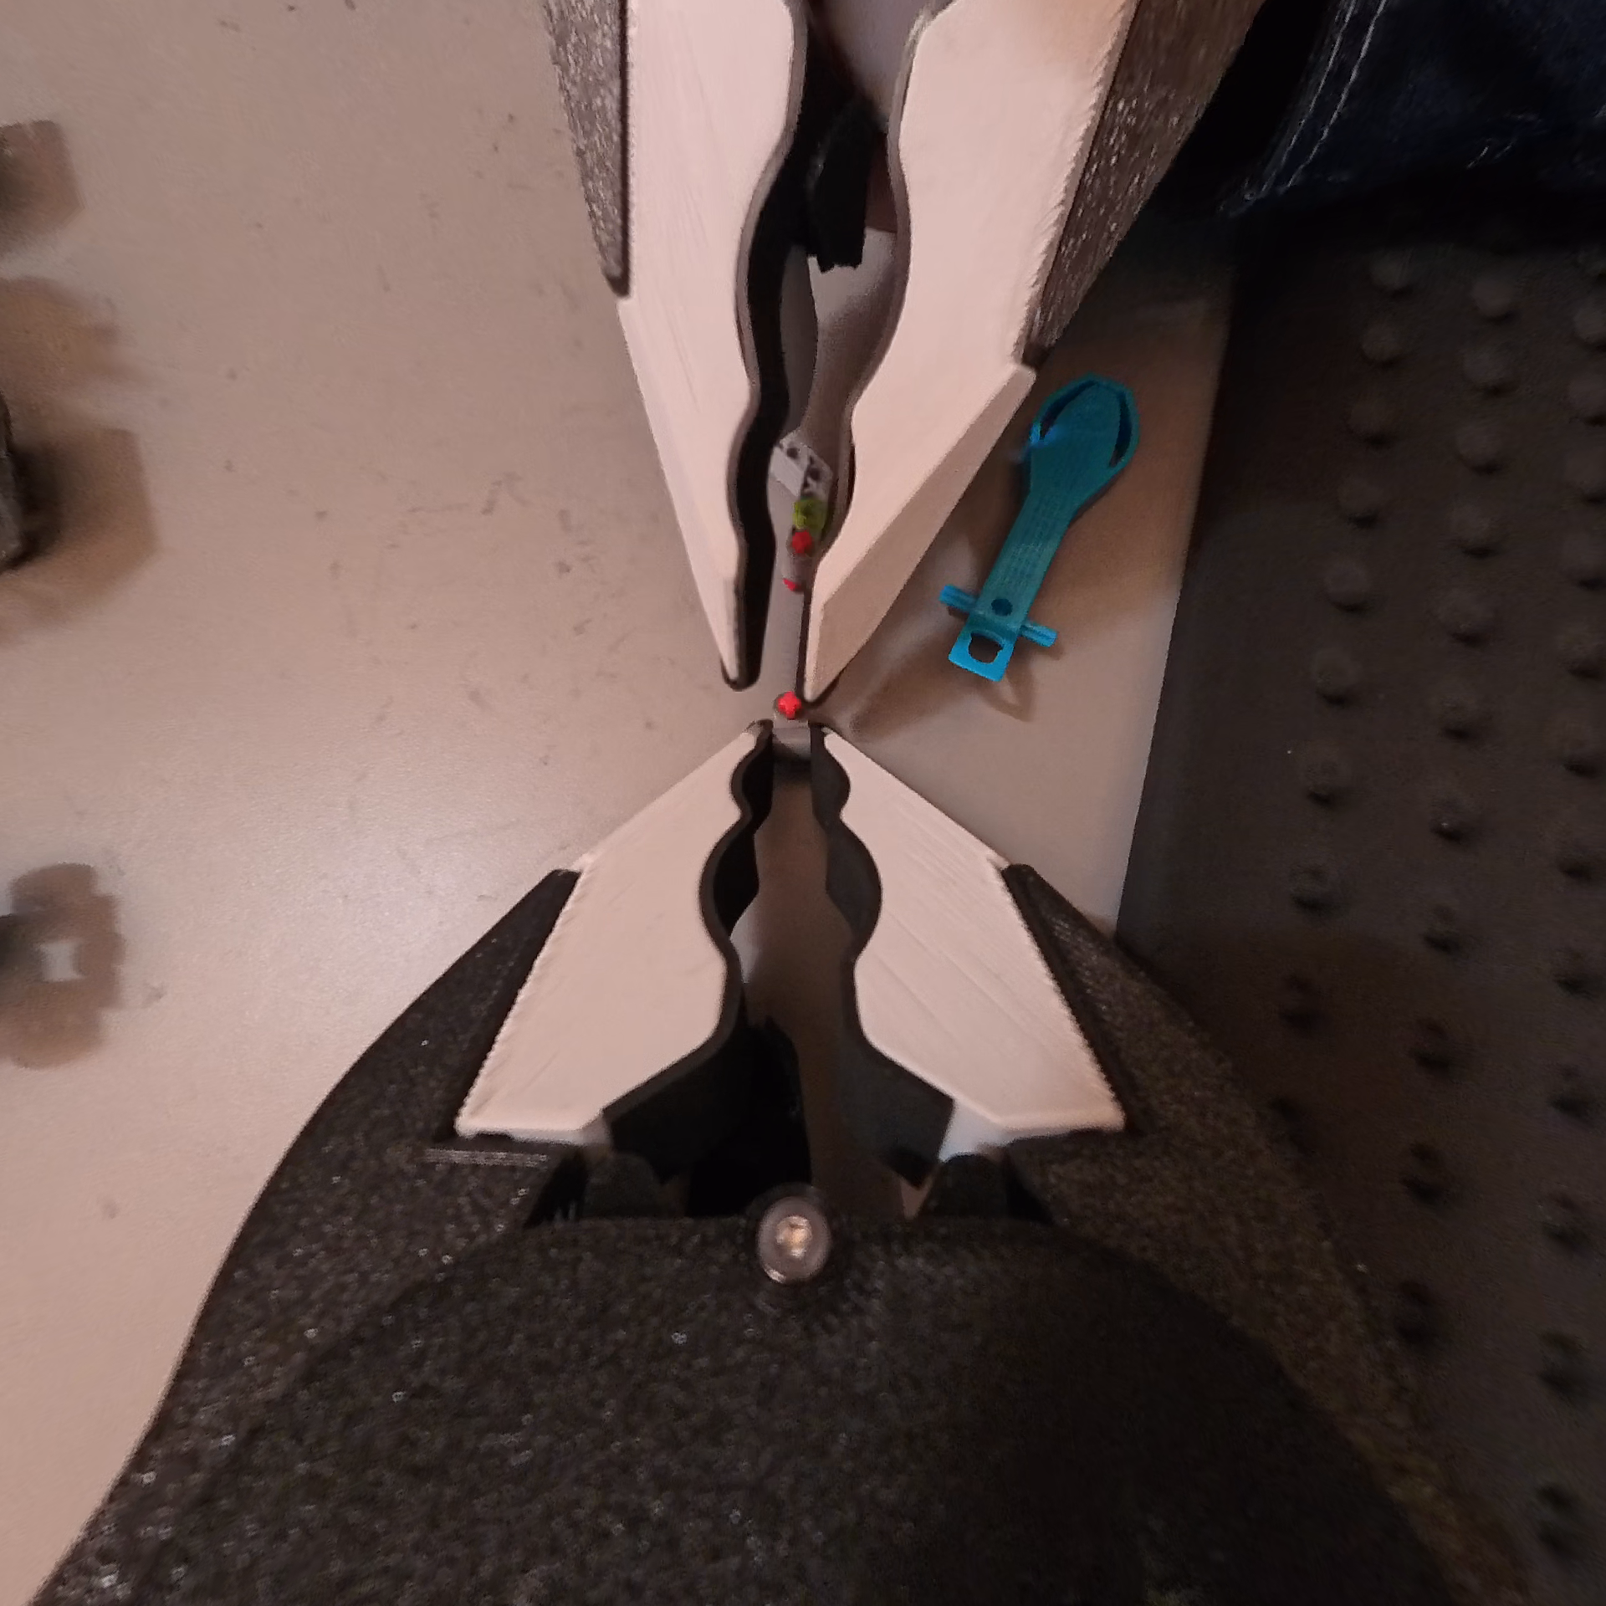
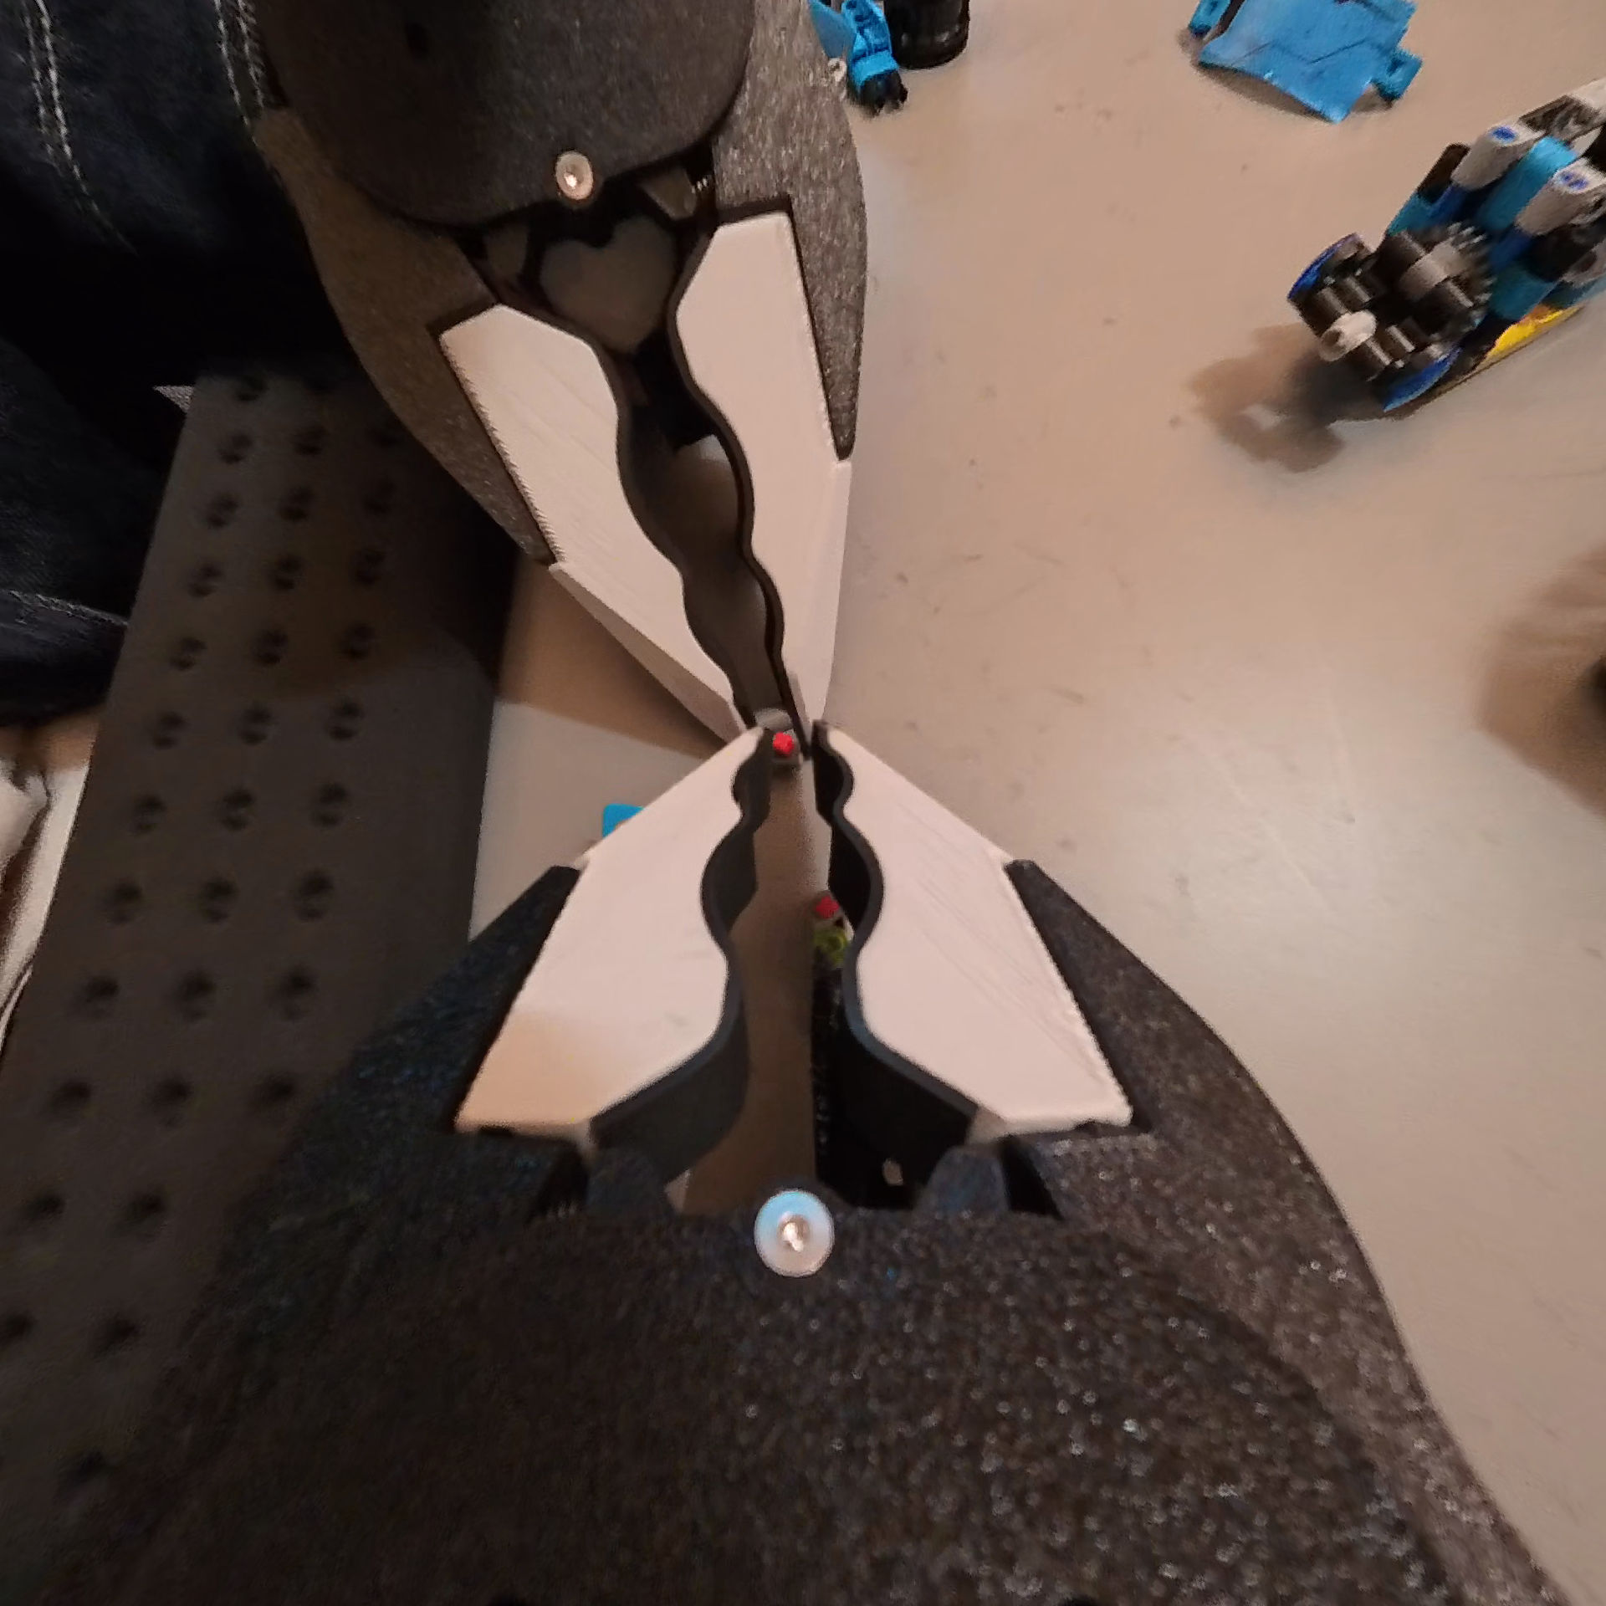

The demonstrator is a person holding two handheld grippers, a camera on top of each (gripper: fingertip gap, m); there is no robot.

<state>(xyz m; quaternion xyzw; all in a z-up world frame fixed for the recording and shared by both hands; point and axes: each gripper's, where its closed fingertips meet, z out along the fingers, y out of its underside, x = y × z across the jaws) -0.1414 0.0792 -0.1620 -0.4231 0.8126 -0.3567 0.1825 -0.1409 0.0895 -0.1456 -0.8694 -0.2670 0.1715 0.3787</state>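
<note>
My two grippers meet tip to tip over the pale table (image 1: 348,521). Between their tips sits a tiny red piece (image 1: 788,702) on a small grey part, and it lies right where the four fingertips come together.

My left gripper (image 1: 789,728) has its fingers drawn nearly together, with only a narrow slot at the tips. The grey part with the red piece sits at that slot, but I cannot tell whether these fingers actually clamp it.

My right gripper (image 2: 786,747) is pinched in as well, and the red piece shows just inside its tips, against the left finger. A thin assembly of small bricks, grey, yellow-green and red (image 1: 804,513), runs back between this gripper's fingers. It looks held there, though the contact itself is hidden.

To the side of the right gripper a teal spoon-shaped plastic tool (image 1: 1034,521) lies flat on the table, just beside the finger and near the table's edge. Past that edge runs a dark grey studded mat (image 1: 1390,782), with dark denim cloth (image 1: 1434,104) above it.

Well apart on the far side stands a blue, black and white brick-built vehicle (image 2: 1460,278) with rows of black gears. More blue pieces (image 2: 1304,52) lie beyond it. Blurred dark shapes (image 1: 61,539) sit along the table's other edge; I cannot make them out. Nothing lies between the two grippers except the small piece itself.
</note>
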